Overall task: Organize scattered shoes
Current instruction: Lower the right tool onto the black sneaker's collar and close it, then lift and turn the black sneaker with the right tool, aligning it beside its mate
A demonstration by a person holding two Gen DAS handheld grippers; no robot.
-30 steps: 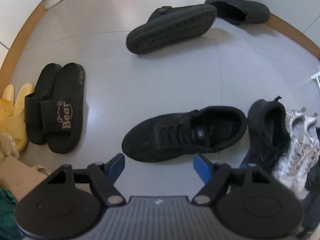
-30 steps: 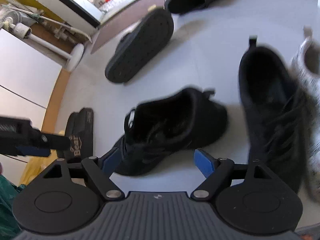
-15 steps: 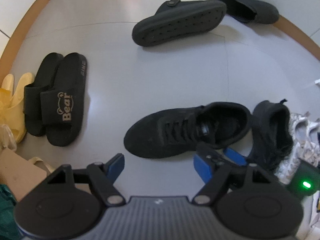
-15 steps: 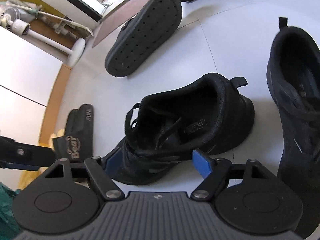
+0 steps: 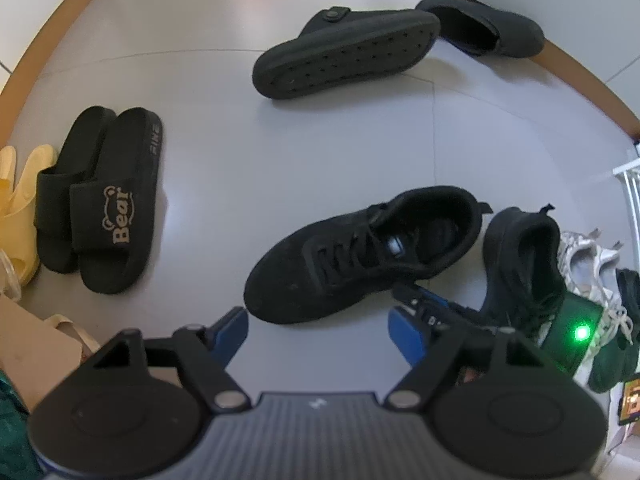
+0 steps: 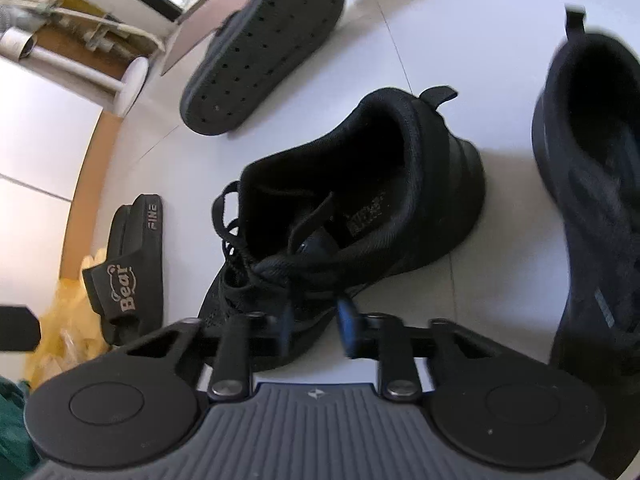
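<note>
A black lace-up sneaker point(image 5: 360, 256) point(image 6: 360, 200) lies on the grey floor, toe to the lower left. My right gripper point(image 6: 316, 324) sits at its near side by the laces, jaws closing to a narrow gap with the shoe's side fabric between the blurred blue pads. In the left wrist view the right gripper point(image 5: 416, 300) shows at the sneaker's lower edge. Its mate point(image 5: 520, 256) point(image 6: 592, 160) stands just to the right. My left gripper point(image 5: 318, 320) hangs open above the floor, nothing between its fingers.
A pair of black "Bear" slides point(image 5: 108, 208) point(image 6: 128, 272) lies at the left beside yellow slippers point(image 5: 16, 208). An overturned black clog point(image 5: 344, 60) point(image 6: 264, 48) and its upright partner point(image 5: 488, 28) lie further off. White sneakers point(image 5: 584, 256) sit at the right edge.
My right gripper came in lower toward the black sneaker and its jaws went from wide open to nearly together at the shoe's side. The left gripper stayed open and hardly moved.
</note>
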